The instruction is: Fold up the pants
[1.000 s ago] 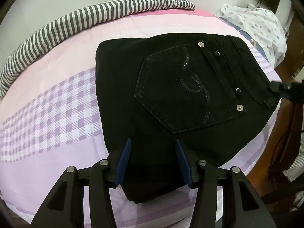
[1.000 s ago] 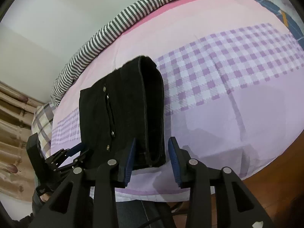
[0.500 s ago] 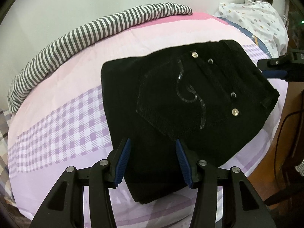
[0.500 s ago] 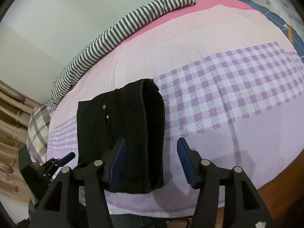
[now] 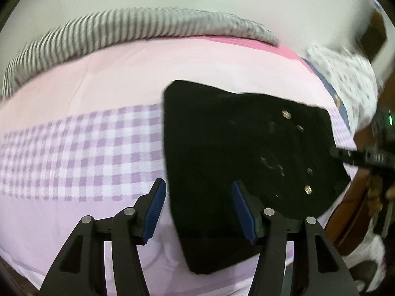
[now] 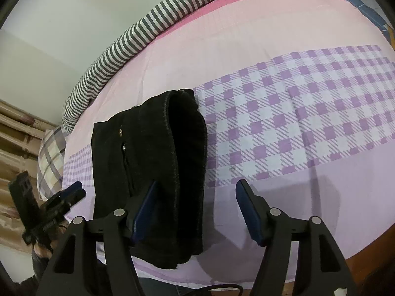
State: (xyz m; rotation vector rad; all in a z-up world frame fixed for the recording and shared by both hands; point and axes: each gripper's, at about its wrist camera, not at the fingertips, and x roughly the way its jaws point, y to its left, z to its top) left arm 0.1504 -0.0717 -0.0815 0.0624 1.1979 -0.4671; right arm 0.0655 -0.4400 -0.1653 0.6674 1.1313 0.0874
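One folded black pants [image 6: 158, 167] | waistband toward right claw [image 6: 195, 212] | flat on bed [image 6: 296, 56]

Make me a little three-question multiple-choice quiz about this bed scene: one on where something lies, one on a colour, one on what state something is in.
1. Where does the striped bolster lie?
A. along the bed's far edge, by the wall
B. on top of the pants
C. on the floor

2. What colour are the pants?
A. white
B. black
C. red

3. How is the right tool?
A. clamped on the pants
B. open, gripping nothing
C. out of view

Answers:
1 A: the striped bolster runs along the far side of the bed, against the wall.
2 B: the folded pants are black.
3 B: the right tool has just been opening, and its pads stand apart without pressing the cloth.
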